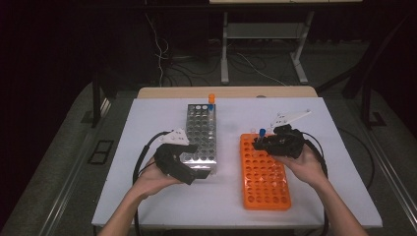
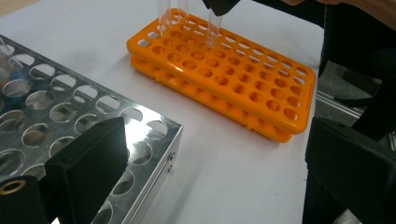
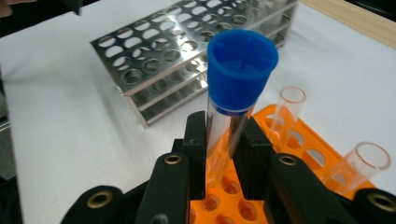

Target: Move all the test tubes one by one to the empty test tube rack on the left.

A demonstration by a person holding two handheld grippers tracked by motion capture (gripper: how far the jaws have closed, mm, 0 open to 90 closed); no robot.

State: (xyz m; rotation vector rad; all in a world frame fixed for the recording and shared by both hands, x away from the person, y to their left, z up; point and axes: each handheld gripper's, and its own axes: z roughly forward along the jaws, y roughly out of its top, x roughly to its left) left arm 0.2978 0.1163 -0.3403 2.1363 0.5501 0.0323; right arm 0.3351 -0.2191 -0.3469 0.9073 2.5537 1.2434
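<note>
Two uncapped tubes (image 3: 292, 109) stood just right of the blue-capped tube (image 3: 236, 88) clamped by the right gripper (image 3: 225, 154) over the orange rack (image 1: 264, 172); left gripper (image 2: 210, 172) gaped beside the steel rack (image 1: 200, 132).

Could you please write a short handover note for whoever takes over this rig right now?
Right gripper: shut on the blue-capped tube, held upright above the far end of the orange rack.
Left gripper: open, holding nothing, at the near end of the metal rack.
In place: two uncapped tubes stand in the orange rack; an orange-capped tube and another blue-capped one are at the metal rack's far end.
Which rack the held tube is bound for can't be told; it likely still has to be seated in a hole.
</note>
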